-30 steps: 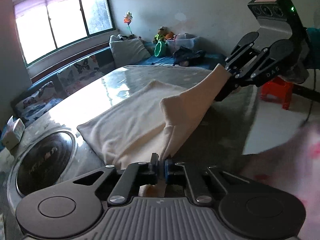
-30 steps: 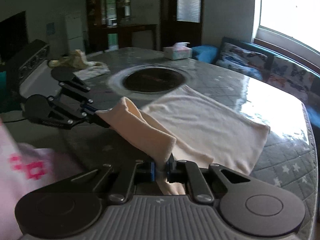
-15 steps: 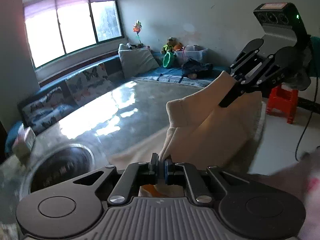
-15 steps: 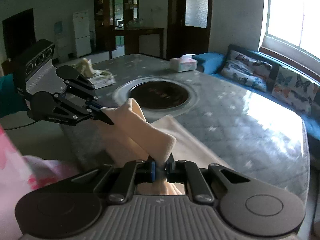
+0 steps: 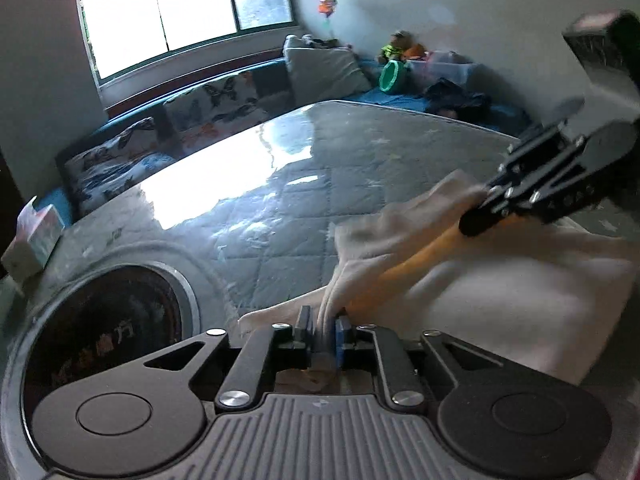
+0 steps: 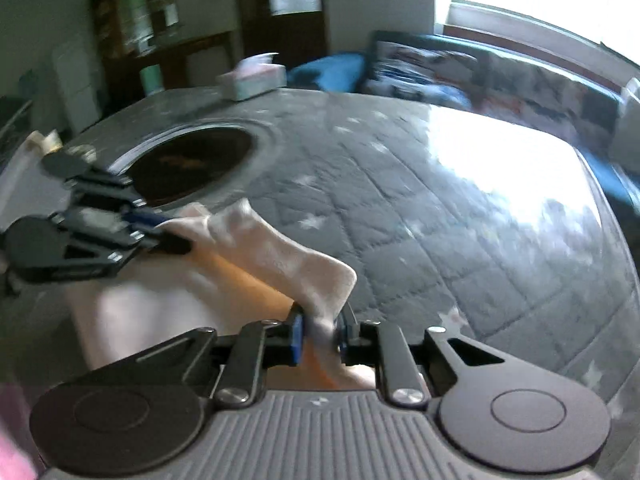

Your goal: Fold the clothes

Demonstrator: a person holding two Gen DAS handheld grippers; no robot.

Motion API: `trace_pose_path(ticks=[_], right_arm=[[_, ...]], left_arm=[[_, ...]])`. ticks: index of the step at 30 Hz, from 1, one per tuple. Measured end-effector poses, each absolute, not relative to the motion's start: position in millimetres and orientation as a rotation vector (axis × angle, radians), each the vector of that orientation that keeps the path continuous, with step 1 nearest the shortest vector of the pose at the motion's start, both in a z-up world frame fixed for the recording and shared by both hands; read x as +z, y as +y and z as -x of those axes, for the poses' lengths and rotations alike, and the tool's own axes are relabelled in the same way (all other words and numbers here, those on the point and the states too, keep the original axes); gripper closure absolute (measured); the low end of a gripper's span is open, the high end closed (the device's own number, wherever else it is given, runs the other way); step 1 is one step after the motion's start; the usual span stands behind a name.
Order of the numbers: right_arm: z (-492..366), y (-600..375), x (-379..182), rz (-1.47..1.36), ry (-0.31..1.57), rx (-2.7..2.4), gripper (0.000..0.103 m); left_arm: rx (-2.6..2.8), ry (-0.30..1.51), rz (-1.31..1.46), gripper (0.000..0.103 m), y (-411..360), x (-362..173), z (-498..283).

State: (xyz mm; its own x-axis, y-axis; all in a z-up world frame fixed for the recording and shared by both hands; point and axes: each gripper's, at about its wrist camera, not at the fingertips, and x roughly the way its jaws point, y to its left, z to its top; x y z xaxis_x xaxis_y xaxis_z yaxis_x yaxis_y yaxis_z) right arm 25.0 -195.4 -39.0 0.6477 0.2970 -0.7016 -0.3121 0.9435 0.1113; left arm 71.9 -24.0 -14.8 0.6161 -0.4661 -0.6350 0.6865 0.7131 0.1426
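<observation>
A cream cloth (image 5: 460,280) lies folded over itself on the grey quilted table (image 5: 300,184). One corner of its raised top edge sits between the pads of my left gripper (image 5: 323,326), whose jaws are opening, and a gap shows beside the fabric. In the right wrist view the other corner of the cloth (image 6: 280,256) hangs loosely between the parting jaws of my right gripper (image 6: 320,332). Each gripper shows in the other's view: the right gripper (image 5: 476,216) at the far corner, the left gripper (image 6: 172,236) likewise, both blurred.
A round dark recess (image 5: 100,340) is sunk into the table just left of the cloth. A tissue box (image 6: 252,80) stands at the far edge. A bench with butterfly cushions (image 5: 180,120) runs under the window. Pink fabric (image 6: 12,452) shows at the lower left corner.
Both grippers have swung forward and down over the table with the cloth's edge, laying it over the rest. Their jaws, tightly shut on the fabric before, have now parted.
</observation>
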Motion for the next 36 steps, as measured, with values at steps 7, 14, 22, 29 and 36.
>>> trace_pose_path(ticks=[7,14,22,29,36], right_arm=[[-9.3,-221.3,-34.9,-0.093,0.705,0.246,0.071],[9.1,-216.3,-17.5,-0.105,0.645,0.247,0.074],[-14.7,-198.0,-40.0,-0.133,0.712,0.259,0.083],[-16.8,-196.4,-50.3,-0.095,0.717,0.243,0.087],[-4.0,-166.2,-31.4,0.026,0.68,0.313,0.086]], left_arm=[[-0.597,0.598,-0.369,0.075,-14.6,-7.4,-82.5],[-0.523,0.566,-0.312,0.078,-19.6,10.8,-66.7],[-0.647,0.605,-0.246,0.079,-49.6,10.5,-58.1],[-0.636,0.68,-0.177,0.079,-50.3,-13.3,-89.9],[-0.668,0.704,-0.116,0.078,-36.6,-12.3,-94.1]])
